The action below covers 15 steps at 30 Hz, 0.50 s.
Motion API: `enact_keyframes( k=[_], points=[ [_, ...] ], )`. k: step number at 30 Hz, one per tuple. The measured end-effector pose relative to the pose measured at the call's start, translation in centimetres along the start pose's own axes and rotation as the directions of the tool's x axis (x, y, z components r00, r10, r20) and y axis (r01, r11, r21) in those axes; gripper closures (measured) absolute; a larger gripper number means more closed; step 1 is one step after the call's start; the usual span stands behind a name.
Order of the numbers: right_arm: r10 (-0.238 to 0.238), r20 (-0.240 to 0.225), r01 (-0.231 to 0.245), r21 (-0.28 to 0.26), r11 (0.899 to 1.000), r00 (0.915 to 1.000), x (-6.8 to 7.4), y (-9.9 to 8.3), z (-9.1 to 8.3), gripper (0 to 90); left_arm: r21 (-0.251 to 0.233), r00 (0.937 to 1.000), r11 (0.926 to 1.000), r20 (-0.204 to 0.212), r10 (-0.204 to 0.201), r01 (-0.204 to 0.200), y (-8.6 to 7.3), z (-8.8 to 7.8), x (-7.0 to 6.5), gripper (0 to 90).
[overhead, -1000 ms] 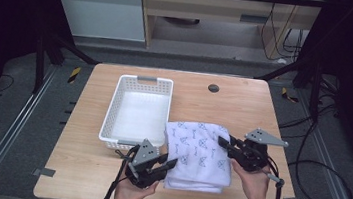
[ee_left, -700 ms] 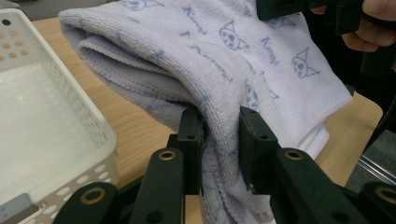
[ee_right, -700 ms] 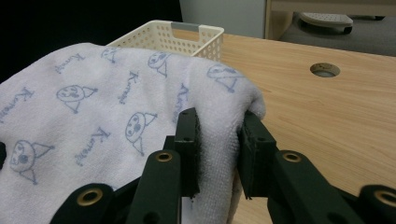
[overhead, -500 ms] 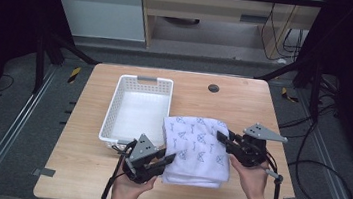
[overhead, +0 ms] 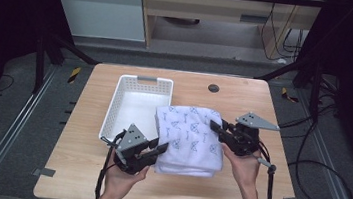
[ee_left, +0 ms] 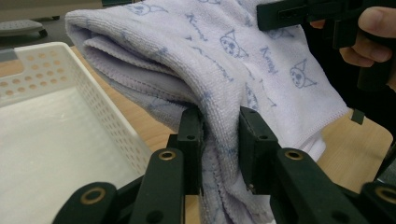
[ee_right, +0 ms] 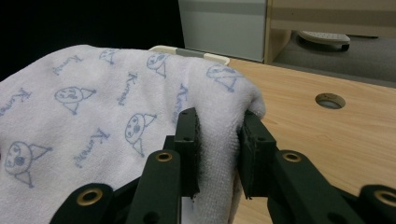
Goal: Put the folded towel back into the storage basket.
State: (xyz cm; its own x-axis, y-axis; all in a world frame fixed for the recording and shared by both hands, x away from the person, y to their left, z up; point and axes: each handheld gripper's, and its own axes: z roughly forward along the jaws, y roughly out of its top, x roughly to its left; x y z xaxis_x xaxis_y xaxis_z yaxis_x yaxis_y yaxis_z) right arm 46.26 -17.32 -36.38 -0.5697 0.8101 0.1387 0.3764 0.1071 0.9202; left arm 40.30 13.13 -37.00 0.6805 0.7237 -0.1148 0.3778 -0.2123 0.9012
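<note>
Lying folded in thick layers, the pale lilac towel [overhead: 189, 136] with blue cartoon faces is sagging between both tools, just beside the white perforated basket [overhead: 136, 106] on the counter [overhead: 265, 97]; the left hand-held gripper [overhead: 161, 148] and right hand-held gripper [overhead: 213, 125] are each clamping an edge.

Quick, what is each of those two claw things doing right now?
Left gripper: closed on the near edge of the folded towel.
Right gripper: closed on the towel's opposite edge, beside the white basket.
</note>
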Motion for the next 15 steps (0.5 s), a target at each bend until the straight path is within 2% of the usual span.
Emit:
enact_keyframes(
  k=[15],
  points=[
    [-0.022, 0.007, 0.022, -0.010, 1.000, 0.9997, 1.1, 1.6, 1.5, 72.1, -0.018, 0.9995, 0.9996, -0.022, -0.021, 0.021, 0.5, -0.7, 1.5, 71.7]
  ],
)
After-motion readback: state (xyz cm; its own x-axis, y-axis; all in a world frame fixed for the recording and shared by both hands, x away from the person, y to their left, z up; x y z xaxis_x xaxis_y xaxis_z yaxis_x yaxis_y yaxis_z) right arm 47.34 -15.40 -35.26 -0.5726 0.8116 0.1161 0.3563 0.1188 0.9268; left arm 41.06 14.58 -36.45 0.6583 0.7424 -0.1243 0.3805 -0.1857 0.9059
